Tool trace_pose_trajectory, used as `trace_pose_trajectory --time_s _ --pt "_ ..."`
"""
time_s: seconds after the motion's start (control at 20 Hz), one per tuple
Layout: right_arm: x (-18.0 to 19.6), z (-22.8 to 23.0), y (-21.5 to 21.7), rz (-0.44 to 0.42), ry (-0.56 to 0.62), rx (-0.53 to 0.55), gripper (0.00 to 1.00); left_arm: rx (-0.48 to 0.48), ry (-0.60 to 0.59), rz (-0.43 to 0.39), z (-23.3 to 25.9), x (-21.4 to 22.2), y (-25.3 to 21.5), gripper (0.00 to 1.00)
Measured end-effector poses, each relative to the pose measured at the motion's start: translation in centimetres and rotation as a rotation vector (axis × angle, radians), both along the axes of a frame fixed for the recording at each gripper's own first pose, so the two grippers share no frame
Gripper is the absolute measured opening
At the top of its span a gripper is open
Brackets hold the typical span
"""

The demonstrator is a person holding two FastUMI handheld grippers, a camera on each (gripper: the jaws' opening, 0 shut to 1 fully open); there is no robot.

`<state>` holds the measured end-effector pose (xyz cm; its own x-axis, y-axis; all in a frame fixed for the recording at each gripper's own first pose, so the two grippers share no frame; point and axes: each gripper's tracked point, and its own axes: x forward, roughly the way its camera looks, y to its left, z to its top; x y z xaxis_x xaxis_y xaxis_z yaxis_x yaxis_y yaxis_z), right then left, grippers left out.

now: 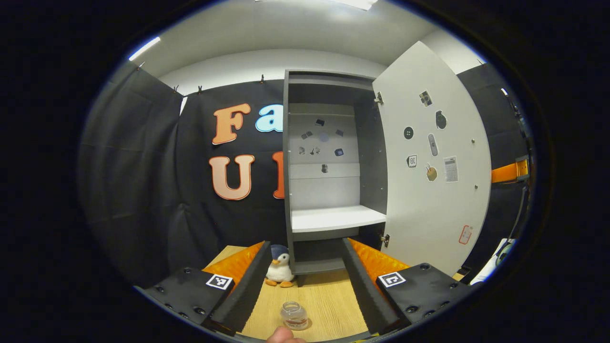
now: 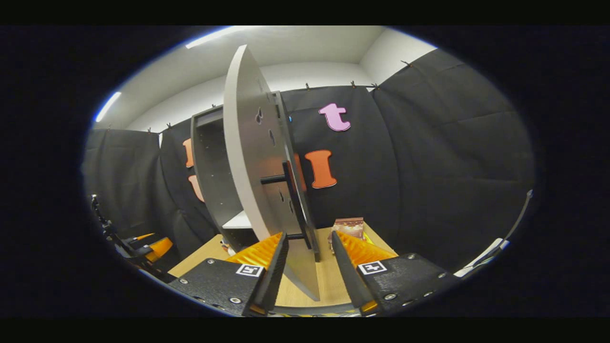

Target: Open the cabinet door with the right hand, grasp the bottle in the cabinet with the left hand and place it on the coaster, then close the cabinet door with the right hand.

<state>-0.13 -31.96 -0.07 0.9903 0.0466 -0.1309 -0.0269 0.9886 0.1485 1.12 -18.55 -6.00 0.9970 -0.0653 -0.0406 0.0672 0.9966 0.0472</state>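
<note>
1. Cabinet (image 1: 333,157) stands at the back of the desk (image 1: 329,295), its door (image 1: 431,162) swung wide open to the right, small stickers on the door's inner face.
2. Inside the cabinet, a white shelf (image 1: 336,217) lies bare; more stickers dot the back panel above it.
3. Bottle (image 1: 294,315) stands upright on the desk in front of the cabinet, clear, with a wide mouth. Whether a coaster lies under it I cannot tell.
4. Left tongs (image 1: 305,286) hang open in front of the cabinet, fingers spread wide; the bottle sits low between them, touching neither.
5. A fingertip (image 1: 284,336) shows at the bottom edge of the left gripper view, just in front of the bottle.
6. A plush penguin (image 1: 279,270) sits on the desk at the cabinet's left foot.
7. In the right gripper view, the door (image 2: 257,166) is seen nearly edge-on, with its dark bar handle (image 2: 296,209) on the outer face.
8. Right tongs (image 2: 310,264) are open, the door's lower edge between the fingers; contact cannot be told.
9. A small packet (image 2: 349,226) lies on the desk right of the cabinet.
</note>
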Motion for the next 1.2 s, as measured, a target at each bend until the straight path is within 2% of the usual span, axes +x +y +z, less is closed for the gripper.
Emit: trace_pose_trajectory --time_s 0.05,0.1,0.15,0.2,0.35,0.6,0.95,1.2 --pt "0.5 -0.2 0.1 0.010 0.002 -0.002 0.67 0.009 -0.001 0.003 0.2 -0.2 0.2 0.96" --pt "0.7 -0.3 0.1 0.016 -0.001 -0.009 0.59 0.020 -0.005 0.009 0.6 -0.4 0.5 0.95" --pt "1.0 -0.4 0.0 0.022 -0.001 -0.016 0.69 0.029 -0.009 0.014 0.7 -0.4 0.7 0.96" --pt "1.1 -0.5 0.0 0.025 -0.002 -0.018 0.60 0.037 -0.009 0.019 0.7 -0.4 0.9 0.96" --pt "1.1 -0.7 0.3 0.027 -0.016 -0.028 0.60 0.045 -0.004 0.019 0.5 -0.4 1.2 0.95" --pt "0.9 -0.8 3.1 0.056 -0.031 -0.103 0.58 0.042 0.007 0.021 0.3 -0.3 2.2 0.95" --pt "1.9 -1.5 11.0 0.208 -0.038 -0.091 0.57 0.039 0.037 0.061 -0.9 0.2 5.3 0.95" --pt "3.4 -2.1 14.7 0.277 -0.025 -0.071 0.57 0.032 0.055 0.119 -1.5 0.8 8.9 0.95"
